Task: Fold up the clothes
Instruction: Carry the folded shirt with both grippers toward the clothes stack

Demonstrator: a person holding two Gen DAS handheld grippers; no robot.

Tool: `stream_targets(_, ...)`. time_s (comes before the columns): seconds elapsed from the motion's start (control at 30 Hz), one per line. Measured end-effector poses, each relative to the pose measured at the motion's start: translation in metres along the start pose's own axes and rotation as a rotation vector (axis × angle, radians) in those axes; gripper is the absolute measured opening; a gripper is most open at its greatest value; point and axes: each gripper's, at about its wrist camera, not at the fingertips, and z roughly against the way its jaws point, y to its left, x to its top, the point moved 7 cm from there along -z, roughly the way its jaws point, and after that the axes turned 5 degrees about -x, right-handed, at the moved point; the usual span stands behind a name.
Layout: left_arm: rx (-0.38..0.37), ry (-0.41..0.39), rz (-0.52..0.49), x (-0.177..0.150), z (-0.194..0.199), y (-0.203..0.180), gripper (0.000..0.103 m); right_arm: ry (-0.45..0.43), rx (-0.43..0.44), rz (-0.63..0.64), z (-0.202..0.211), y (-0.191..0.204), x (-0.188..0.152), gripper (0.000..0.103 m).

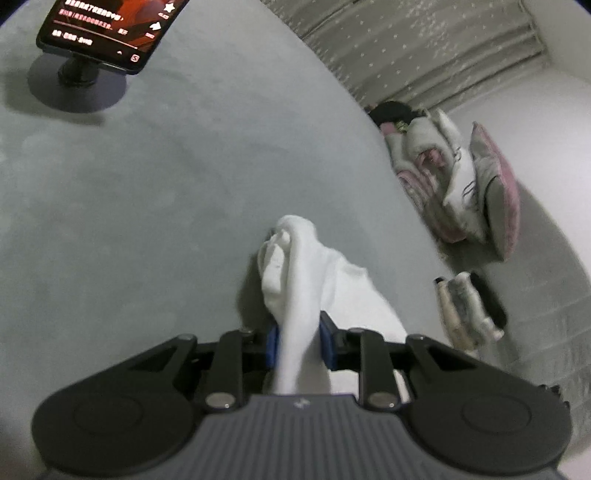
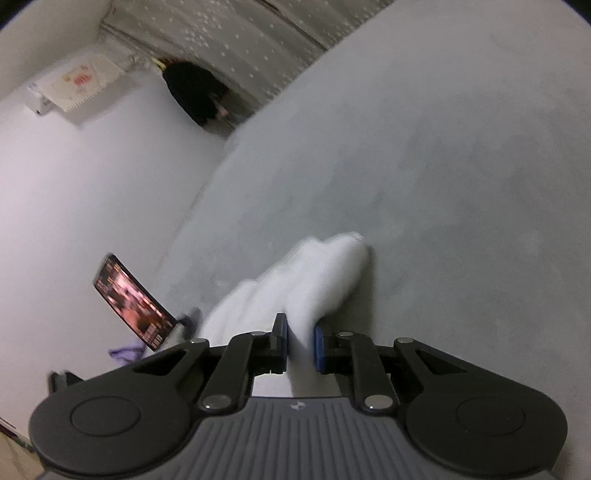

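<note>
White garment (image 1: 295, 280) bunched, creased, lying on grey surface (image 1: 147, 203)

White walls (image 2: 74, 192) and star-patterned curtain (image 1: 424, 48) behind grey surface (image 1: 147, 184).

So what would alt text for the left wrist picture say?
The left gripper pinches a white garment over a grey surface. A lit phone on a stand sits far left; a pile of clothes lies right.
</note>
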Motion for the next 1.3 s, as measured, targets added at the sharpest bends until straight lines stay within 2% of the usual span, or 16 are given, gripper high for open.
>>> stream_targets(0.1, 0.001, 0.012, -0.010, 0.006, 0.003, 0.002, 0.028, -0.009, -0.056, 0.055, 0.000, -0.004, -0.004, 0.020)
stream_targets(0.17, 0.010, -0.012, -0.032, 0.013, 0.007, 0.000, 0.043, -0.017, -0.055, 0.060, 0.003, -0.006, -0.003, 0.026)
stream_targets(0.27, 0.007, -0.045, -0.055, 0.022, 0.012, 0.000, 0.053, -0.023, -0.050, 0.040, 0.000, -0.008, 0.004, 0.031)
stream_targets(0.4, 0.000, -0.035, -0.047, 0.026, 0.002, 0.003, 0.053, -0.022, -0.035, 0.001, -0.008, -0.012, 0.010, 0.034)
stream_targets(0.63, -0.010, -0.037, -0.072, 0.027, -0.022, -0.002, 0.051, -0.054, -0.035, 0.005, -0.032, -0.003, 0.016, 0.033)
stream_targets(0.67, -0.011, -0.039, -0.079, 0.027, -0.024, -0.003, 0.048, -0.062, -0.037, 0.010, -0.034, -0.002, 0.016, 0.030)
stream_targets(0.7, -0.013, -0.043, -0.085, 0.027, -0.026, -0.004, 0.040, -0.069, -0.039, 0.018, -0.034, -0.001, 0.017, 0.024)
stream_targets(0.73, -0.027, -0.049, -0.087, 0.026, -0.026, -0.004, 0.037, -0.077, -0.039, 0.026, -0.033, 0.000, 0.017, 0.021)
stream_targets(0.8, -0.063, -0.074, -0.096, 0.027, -0.024, -0.006, 0.029, -0.105, -0.016, 0.034, -0.031, 0.004, 0.017, 0.020)
stream_targets(0.83, -0.084, -0.090, -0.102, 0.028, -0.022, -0.008, 0.022, -0.121, 0.006, 0.032, -0.028, 0.004, 0.018, 0.020)
stream_targets(0.9, -0.118, -0.114, -0.110, 0.030, -0.017, -0.009, 0.022, -0.141, 0.032, 0.023, -0.024, 0.004, 0.019, 0.020)
stream_targets(1.0, -0.090, -0.105, -0.099, 0.031, -0.019, -0.004, 0.023, -0.137, 0.007, 0.015, -0.026, -0.003, 0.020, 0.020)
stream_targets(1.07, -0.068, -0.084, -0.100, 0.030, -0.022, -0.001, 0.032, -0.123, -0.021, 0.014, -0.030, -0.007, 0.019, 0.021)
stream_targets(1.1, -0.057, -0.074, -0.100, 0.029, -0.023, 0.000, 0.033, -0.118, -0.026, 0.013, -0.030, -0.009, 0.019, 0.021)
stream_targets(1.23, -0.052, -0.022, -0.115, 0.026, -0.020, -0.003, 0.050, -0.104, -0.034, 0.015, -0.025, -0.014, 0.018, 0.030)
stream_targets(1.3, -0.049, 0.002, -0.129, 0.023, -0.018, -0.004, 0.053, -0.099, -0.033, 0.018, -0.019, -0.017, 0.017, 0.032)
